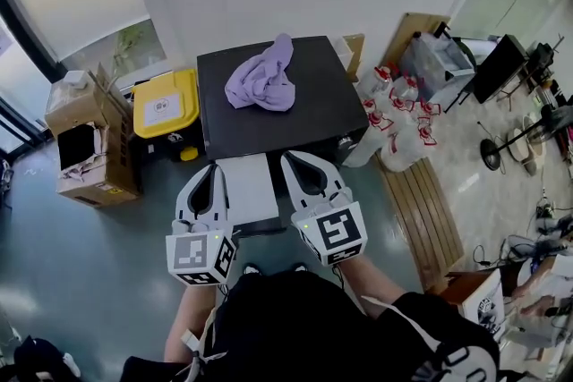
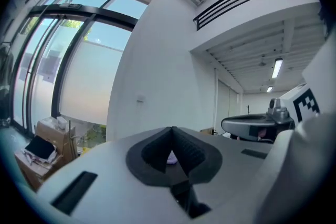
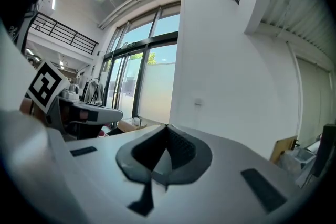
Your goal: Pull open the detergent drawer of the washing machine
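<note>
Two grippers sit side by side in the lower centre of the head view, the left gripper and the right gripper, both pointing up the frame with their jaws drawn together and nothing between them. Just above their tips, at mid-frame, stands the washing machine against a white wall, with a crumpled purple cloth on its dark top. A white panel shows at its near edge between the two grippers, and the detergent drawer cannot be picked out. To the left of the machine are a yellow lidded box and an open cardboard box. To its right is a cluster of clear bottles beside a slatted wooden board. In the left gripper view the left gripper is pinched to a narrow seam, empty, aimed at the white wall, with a sliver of purple showing beyond the pads. Tall windows fill the left of this frame. In the right gripper view the right gripper is likewise closed tight on nothing, with the wall ahead and windows at upper centre.
</note>
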Tool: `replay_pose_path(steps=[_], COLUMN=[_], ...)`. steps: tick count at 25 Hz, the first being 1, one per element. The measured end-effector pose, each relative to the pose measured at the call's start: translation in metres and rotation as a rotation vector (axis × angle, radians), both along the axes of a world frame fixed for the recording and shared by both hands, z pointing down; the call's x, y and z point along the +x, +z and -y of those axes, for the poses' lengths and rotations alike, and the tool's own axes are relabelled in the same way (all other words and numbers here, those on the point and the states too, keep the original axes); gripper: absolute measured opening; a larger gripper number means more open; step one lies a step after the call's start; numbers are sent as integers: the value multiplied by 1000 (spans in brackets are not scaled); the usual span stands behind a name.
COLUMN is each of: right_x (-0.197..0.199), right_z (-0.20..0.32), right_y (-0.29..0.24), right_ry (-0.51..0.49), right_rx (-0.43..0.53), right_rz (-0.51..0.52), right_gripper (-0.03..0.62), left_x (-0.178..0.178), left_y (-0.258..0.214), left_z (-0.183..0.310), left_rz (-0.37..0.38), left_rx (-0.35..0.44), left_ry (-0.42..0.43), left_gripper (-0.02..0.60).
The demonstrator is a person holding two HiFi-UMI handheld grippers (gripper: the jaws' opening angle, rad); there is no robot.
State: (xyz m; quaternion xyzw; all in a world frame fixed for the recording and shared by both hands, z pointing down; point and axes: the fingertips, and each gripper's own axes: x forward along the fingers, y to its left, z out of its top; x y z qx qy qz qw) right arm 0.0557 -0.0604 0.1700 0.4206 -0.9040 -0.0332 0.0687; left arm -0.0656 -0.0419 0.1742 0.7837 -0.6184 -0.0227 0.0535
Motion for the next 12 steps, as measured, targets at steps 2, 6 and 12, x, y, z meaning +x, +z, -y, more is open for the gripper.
replay_pose_path(steps=[2, 6, 12], right_x=[5, 16, 26], right_z=[-1, 2, 9], right_y=[-7, -12, -14], right_ry=[6, 30, 64], right_rx=[4, 18, 57], right_rz=[14, 14, 17], right_gripper=[8, 8, 8], left_x=[0, 1, -2], left_y=[-15, -29, -36], left_z=[-6, -13, -10], left_rz=[11, 32, 98], left_rx=[28, 51, 103], left_ry=[-6, -10, -21], left_gripper=[20, 20, 20])
